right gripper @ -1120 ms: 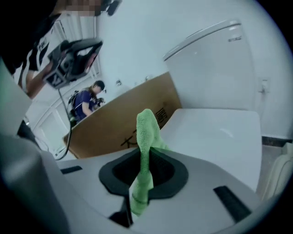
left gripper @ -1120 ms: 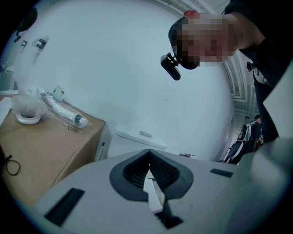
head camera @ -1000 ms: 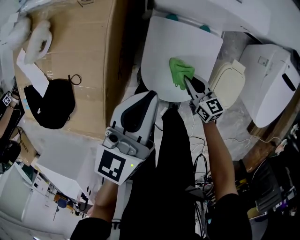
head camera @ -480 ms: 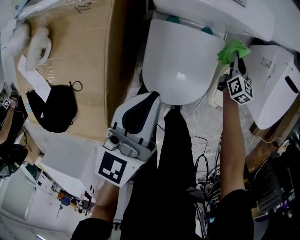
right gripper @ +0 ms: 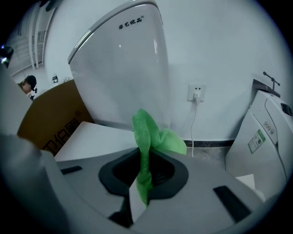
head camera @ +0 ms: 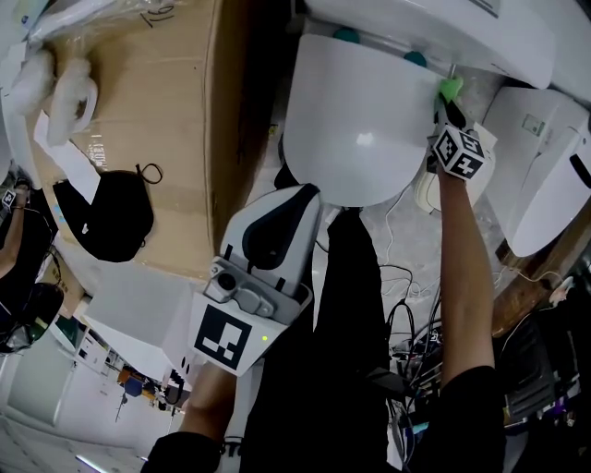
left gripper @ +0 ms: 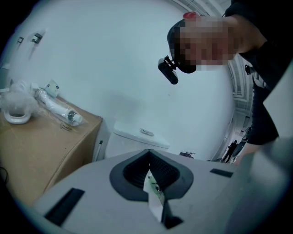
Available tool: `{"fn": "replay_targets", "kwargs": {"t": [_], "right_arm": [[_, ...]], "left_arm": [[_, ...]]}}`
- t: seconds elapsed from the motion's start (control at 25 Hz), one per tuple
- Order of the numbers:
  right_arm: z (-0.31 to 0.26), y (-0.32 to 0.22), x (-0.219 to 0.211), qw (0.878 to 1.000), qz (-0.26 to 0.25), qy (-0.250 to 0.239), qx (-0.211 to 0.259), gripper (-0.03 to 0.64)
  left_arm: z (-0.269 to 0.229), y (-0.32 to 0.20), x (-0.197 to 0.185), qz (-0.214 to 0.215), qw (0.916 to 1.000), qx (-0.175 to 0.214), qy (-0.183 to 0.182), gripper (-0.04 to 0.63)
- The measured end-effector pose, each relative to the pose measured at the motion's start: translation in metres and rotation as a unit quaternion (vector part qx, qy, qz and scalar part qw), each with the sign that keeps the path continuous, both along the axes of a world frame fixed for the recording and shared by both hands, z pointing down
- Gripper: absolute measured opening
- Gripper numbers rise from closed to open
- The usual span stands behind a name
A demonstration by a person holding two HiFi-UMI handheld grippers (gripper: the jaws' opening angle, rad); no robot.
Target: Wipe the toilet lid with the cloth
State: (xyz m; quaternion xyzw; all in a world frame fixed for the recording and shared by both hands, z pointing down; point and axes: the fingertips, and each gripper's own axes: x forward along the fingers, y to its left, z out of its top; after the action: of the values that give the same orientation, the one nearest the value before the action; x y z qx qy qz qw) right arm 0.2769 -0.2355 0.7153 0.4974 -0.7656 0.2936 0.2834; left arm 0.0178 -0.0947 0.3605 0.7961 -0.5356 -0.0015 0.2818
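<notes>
The right gripper's jaws pinch the cloth by the lid's edge; press it flat and sweep across. The left gripper's jaws meet, empty.

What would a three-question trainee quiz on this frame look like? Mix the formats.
1. True or false: the left gripper is clamped on the green cloth.
2. In the head view, where is the cloth? A) at the middle of the toilet lid; B) at the lid's right rear edge, by the tank; C) at the lid's front rim.
3. Fill in: the left gripper's jaws stand ____.

Key: 1 false, the right gripper holds it; 2 B; 3 together.
</notes>
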Motion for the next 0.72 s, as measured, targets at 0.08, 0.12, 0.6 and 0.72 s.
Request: {"fn": "replay_targets", "kwargs": {"t": [0.08,0.12,0.6,0.72], "right_arm": [[0.000,0.000,-0.001,1.000,-0.003,-0.005,0.001,0.051],[0.001,0.001,-0.002,1.000,-0.009,-0.004,0.000,0.051],[-0.003,0.003,-0.037,0.991,-0.131,0.010,0.020,0.051],[-0.003,0.008,-0.047,0.983,-0.182,0.015,0.028,0.051]], "left_arm": [[0.001,0.000,0.001,0.001,1.0000,0.000,0.000,-0.002],[0.002,-0.001,0.001,0.001,1.0000,-0.001,0.000,-0.002],[0.002,0.013,0.013,-0.005,1.0000,0.002,-0.002,-0.002],[0.001,0.021,0.020,-0.008,1.0000,0.004,-0.003,-0.002]]}}
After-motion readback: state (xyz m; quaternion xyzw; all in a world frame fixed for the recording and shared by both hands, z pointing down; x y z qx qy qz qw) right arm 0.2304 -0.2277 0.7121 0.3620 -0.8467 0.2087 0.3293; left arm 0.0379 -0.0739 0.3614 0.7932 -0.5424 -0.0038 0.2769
